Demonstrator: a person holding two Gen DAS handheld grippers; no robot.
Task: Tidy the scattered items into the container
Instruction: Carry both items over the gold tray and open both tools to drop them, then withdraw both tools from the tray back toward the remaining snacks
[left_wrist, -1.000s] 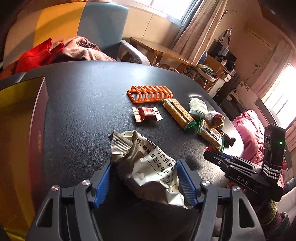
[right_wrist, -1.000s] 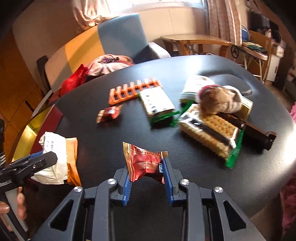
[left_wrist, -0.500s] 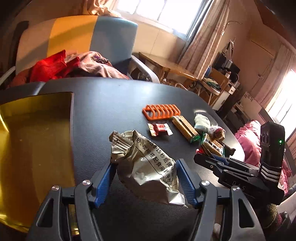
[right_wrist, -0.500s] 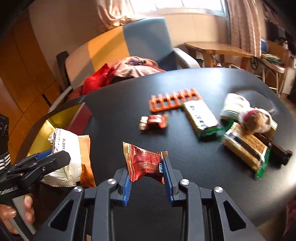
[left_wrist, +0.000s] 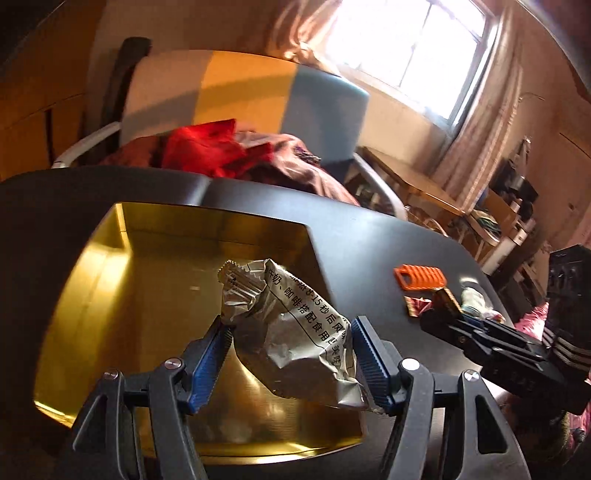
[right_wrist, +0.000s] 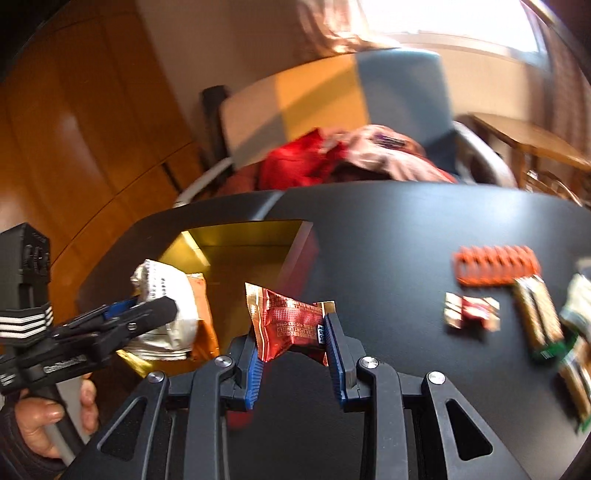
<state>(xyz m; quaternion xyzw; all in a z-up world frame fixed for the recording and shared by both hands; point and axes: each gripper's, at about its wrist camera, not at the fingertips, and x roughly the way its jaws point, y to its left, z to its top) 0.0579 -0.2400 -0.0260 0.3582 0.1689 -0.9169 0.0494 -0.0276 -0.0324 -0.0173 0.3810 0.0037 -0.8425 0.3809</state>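
Both hands are mid-carry. The left gripper (left_wrist: 290, 354) pinches a crinkly silver snack packet (left_wrist: 295, 332) right over the open gold container (left_wrist: 122, 295); the right gripper (right_wrist: 293, 349) is clamped on a small red foil packet (right_wrist: 286, 321) beside the box's near edge. Next, I'd guess: spread the left jaws, let it drop in. Farther out, the orange rack (right_wrist: 495, 266), another red candy (right_wrist: 471, 310) and biscuit packs (right_wrist: 541, 314) wait on the black table (right_wrist: 388, 229).

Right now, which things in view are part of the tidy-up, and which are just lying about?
Job:
- gold container
- silver snack bag in left tongs
- red packet in right tongs
- orange rack, small red candy, biscuit packs on the table

Lying about:
- chair
- red clothes on it
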